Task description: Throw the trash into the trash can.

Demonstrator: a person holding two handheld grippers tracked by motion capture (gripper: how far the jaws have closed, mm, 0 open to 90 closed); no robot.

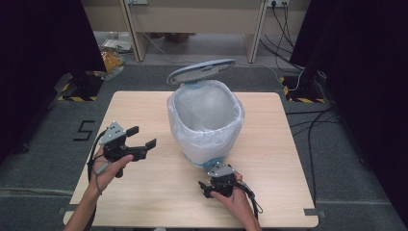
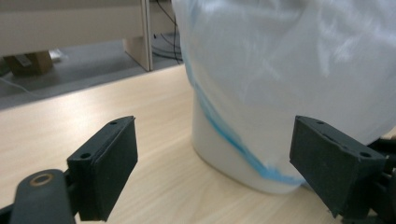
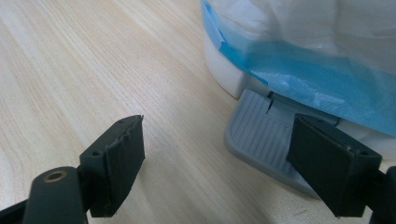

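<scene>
Wooden table (image 1: 269, 192) carries a white pedal bin (image 1: 206, 120) near its centre, toward the far edge. Bin is lined with a translucent white bag (image 2: 299, 60) that has a blue edge; bag is folded over the rim and hangs down the sides. Lid (image 1: 200, 70) stands raised at the back. Grey ribbed foot pedal (image 3: 261, 135) sticks out at the bin's base on the near side. Left gripper (image 1: 143, 137) is held left of the bin, jaws apart, empty. Right gripper (image 1: 206, 186) sits just at the pedal, jaws apart, one jaw over the pedal.
</scene>
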